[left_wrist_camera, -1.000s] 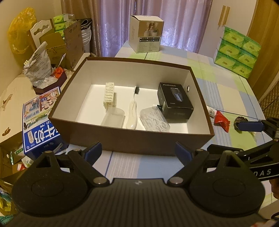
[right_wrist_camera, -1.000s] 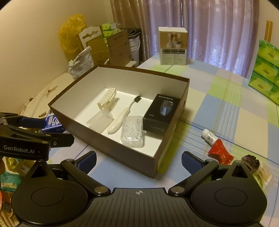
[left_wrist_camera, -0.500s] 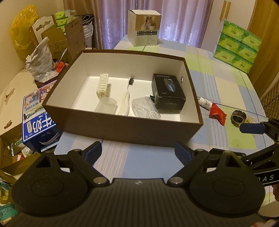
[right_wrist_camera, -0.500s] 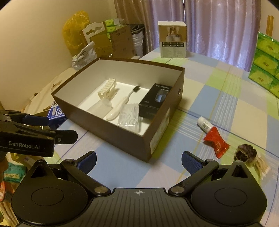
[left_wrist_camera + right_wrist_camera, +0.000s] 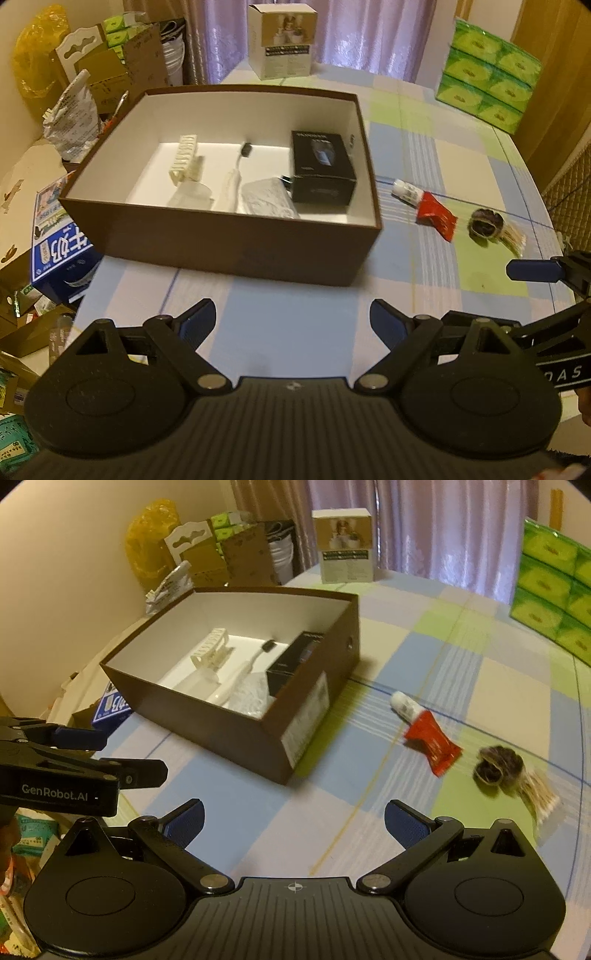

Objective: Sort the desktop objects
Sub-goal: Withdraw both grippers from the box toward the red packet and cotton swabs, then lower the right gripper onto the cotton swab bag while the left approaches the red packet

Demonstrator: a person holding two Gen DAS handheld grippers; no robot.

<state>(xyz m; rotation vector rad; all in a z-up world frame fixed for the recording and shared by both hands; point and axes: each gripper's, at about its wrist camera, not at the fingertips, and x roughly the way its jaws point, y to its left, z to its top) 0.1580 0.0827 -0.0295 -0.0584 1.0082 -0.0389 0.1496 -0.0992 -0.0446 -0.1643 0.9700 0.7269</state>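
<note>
Cluttered room in warm, dim light

Purple curtains point(image 5: 369, 33) hang behind the checked counter point(image 5: 424, 140); a cream wall point(image 5: 74, 572) and cardboard boxes point(image 5: 122, 70) stand left.

open tablecloth point(image 5: 280, 823) ahead, brown box point(image 5: 236, 731) blocking left

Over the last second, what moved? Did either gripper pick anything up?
Both grippers pulled back from the brown box, which now sits farther off in each view. The left gripper and right gripper stayed open and empty. Box contents, the red-and-white tube and the cotton swab bundle on the table lie unchanged.
</note>
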